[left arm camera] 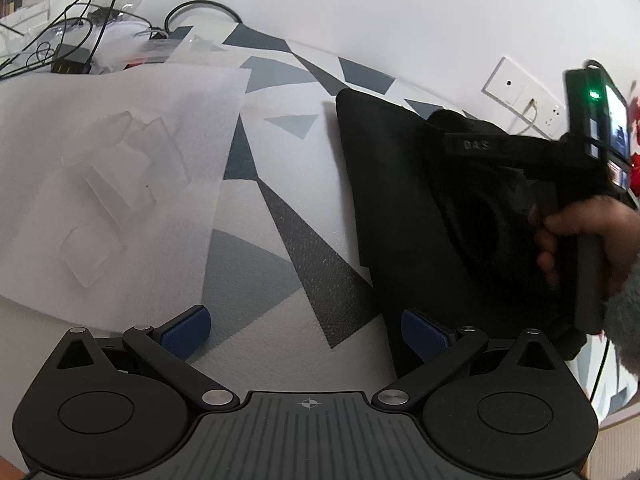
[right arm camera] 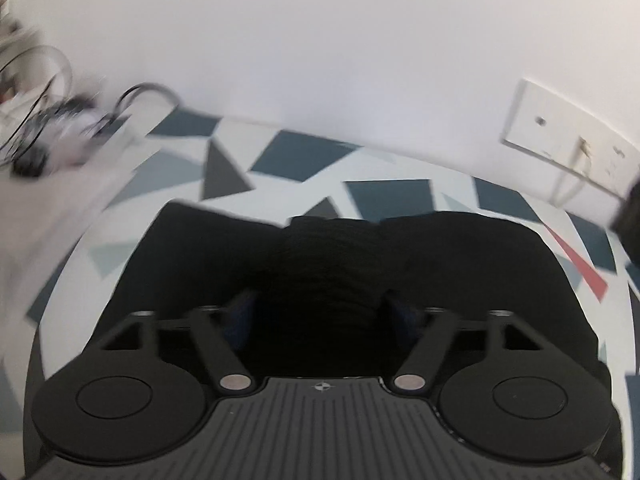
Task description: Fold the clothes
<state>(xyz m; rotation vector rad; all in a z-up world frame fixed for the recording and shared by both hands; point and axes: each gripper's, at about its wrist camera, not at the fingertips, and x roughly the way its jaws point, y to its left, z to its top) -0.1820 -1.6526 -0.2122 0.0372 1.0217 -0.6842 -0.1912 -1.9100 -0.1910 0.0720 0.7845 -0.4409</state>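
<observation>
The folded garment [left arm camera: 400,184] lies on the patterned mat [left arm camera: 288,216], right of the foam sheet [left arm camera: 120,168], seemingly near the wall [left arm camera: 360,12].

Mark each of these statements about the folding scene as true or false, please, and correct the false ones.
1. The left gripper is open with nothing between its fingers. True.
2. The garment is white. False: it is black, and it lies on a cloth with a grey and blue geometric pattern.
3. The right gripper is over the black garment with its fingers apart. True.
4. A sheet of white foam lies on top of the garment. False: the sheet lies apart from it, on the other side of a strip of patterned cloth.
5. A wall socket plate is on the wall behind the table. True.
</observation>
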